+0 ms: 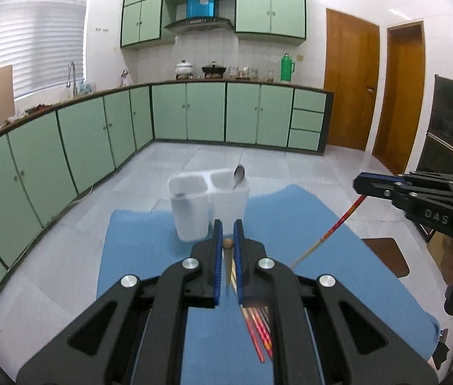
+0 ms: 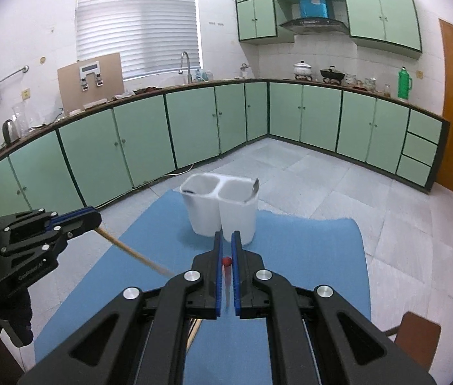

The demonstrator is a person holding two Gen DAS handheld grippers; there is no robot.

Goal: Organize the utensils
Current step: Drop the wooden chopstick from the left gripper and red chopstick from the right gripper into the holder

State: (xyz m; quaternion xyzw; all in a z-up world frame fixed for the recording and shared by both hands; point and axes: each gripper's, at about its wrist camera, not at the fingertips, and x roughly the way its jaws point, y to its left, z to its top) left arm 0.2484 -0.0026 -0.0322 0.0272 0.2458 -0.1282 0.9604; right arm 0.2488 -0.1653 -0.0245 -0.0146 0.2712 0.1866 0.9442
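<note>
Through my left wrist, my left gripper [image 1: 228, 231] clenched a light, stiff wooden chopstick [image 1: 227, 258] near its top above the blue mat [image 1: 149, 250] — through my right, my right gripper [image 2: 226, 243] pinched a slick red chopstick [image 2: 226, 272] likewise, the white holder [image 2: 223, 205] at the mat's far edge.

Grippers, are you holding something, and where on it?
Yes. Left gripper pinches a plain chopstick at its top end; right gripper pinches a red chopstick likewise.

A white plastic two-compartment holder [image 1: 208, 203] stands on a plain blue table mat [image 1: 149, 250]. One chopstick [image 1: 342, 221] is patterned red and yellow, another [image 2: 130, 250] pale wood. Cabinet doors [image 1: 98, 138] are mint green, dark-edged.
</note>
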